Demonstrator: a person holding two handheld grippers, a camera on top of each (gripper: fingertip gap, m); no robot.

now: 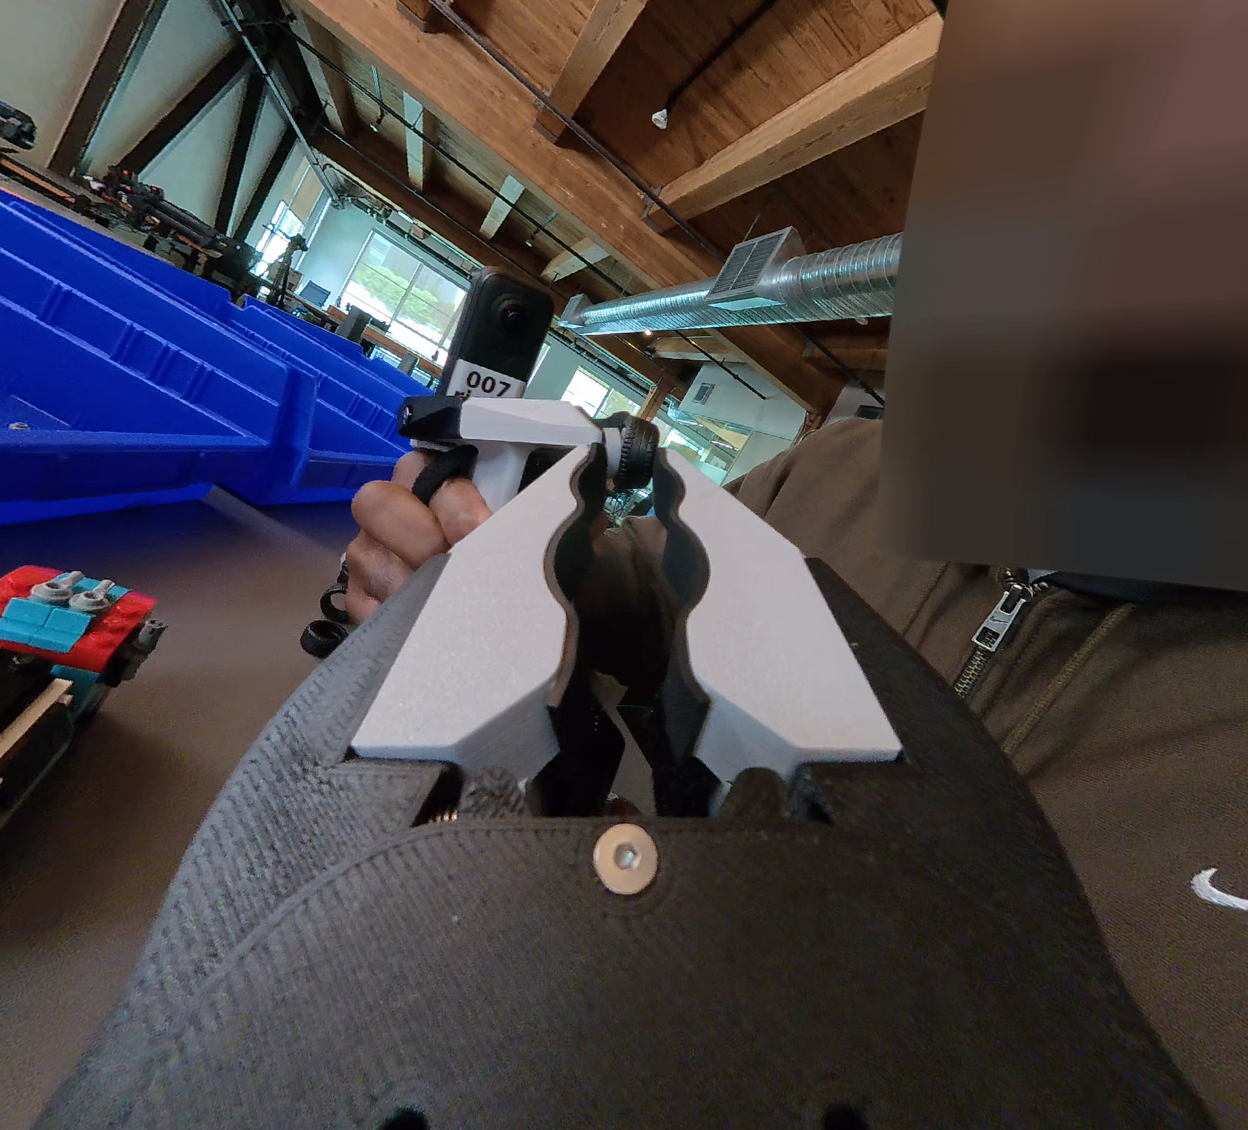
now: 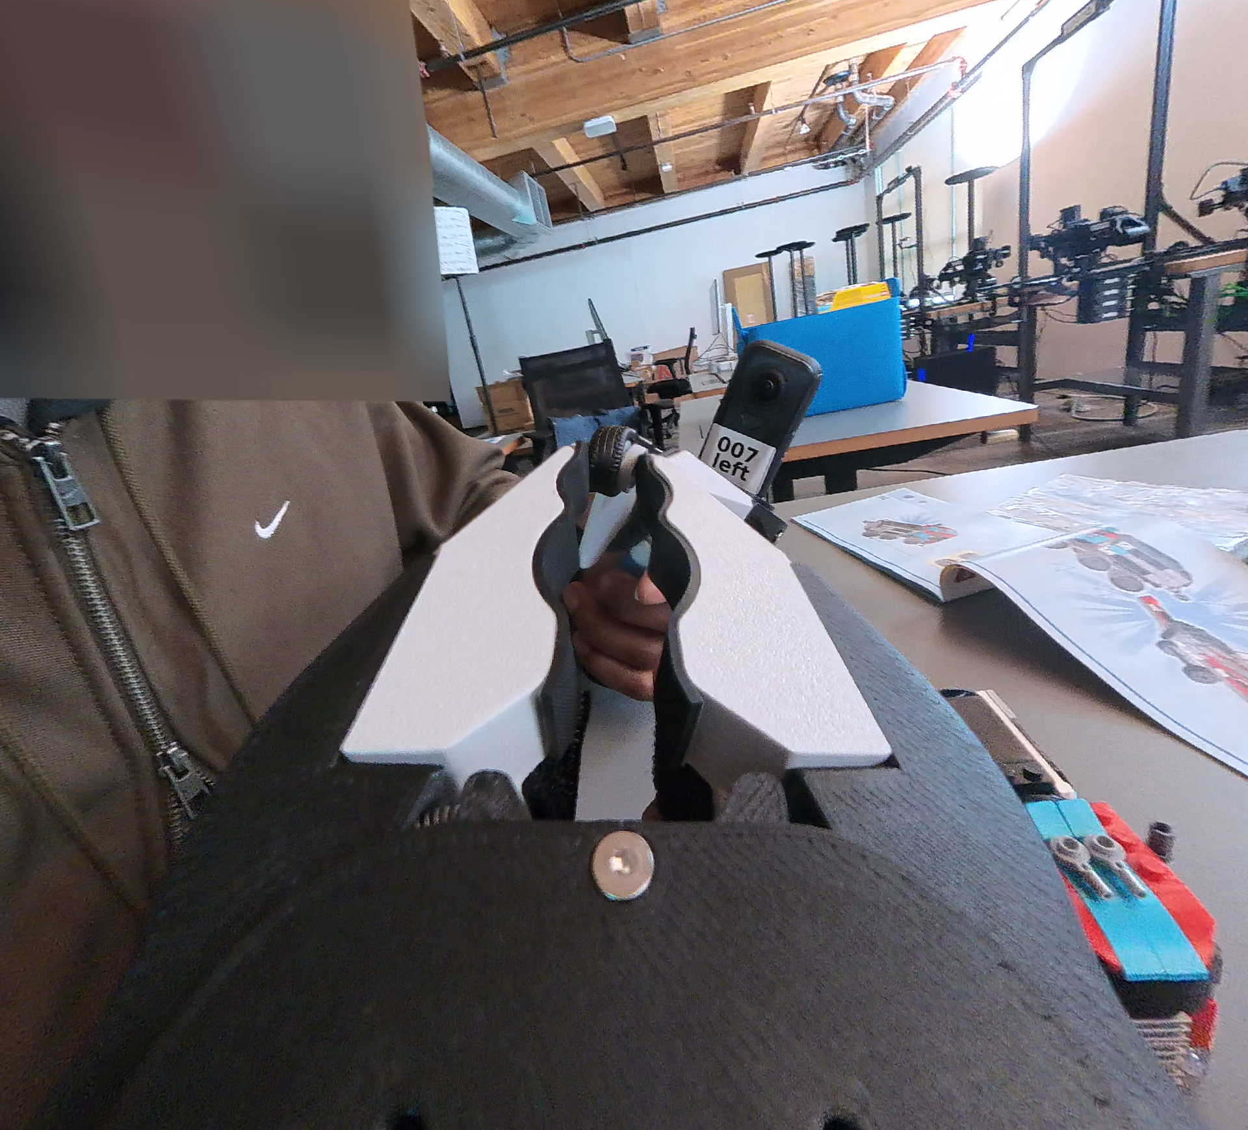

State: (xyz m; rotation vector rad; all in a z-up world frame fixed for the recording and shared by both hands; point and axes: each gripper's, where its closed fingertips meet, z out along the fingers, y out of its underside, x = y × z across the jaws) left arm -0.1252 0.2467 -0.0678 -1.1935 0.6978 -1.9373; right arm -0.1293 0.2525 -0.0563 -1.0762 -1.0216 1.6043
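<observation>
Both grippers are raised in front of a person in an olive zip jacket [image 1: 1013, 726] and meet tip to tip on one small wheel [image 1: 635, 448], a black tyre on a light grey hub. In the left wrist view my left gripper [image 1: 627, 459] has its pads closed on the wheel. My right gripper [image 1: 603, 439] reaches in from the left, with a hand on its handle. In the right wrist view my right gripper [image 2: 611, 469] is closed on the same wheel [image 2: 608, 461]. A white finger [image 2: 601, 530] of the left gripper shows through the gap behind it.
A red and teal brick truck [image 1: 67, 618] stands on the grey table [image 1: 202, 726], also in the right wrist view [image 2: 1134, 915]. Loose black tyres [image 1: 324, 631] lie near it. Blue bins [image 1: 135, 368] stand behind. An open instruction booklet [image 2: 1013, 571] lies at the right.
</observation>
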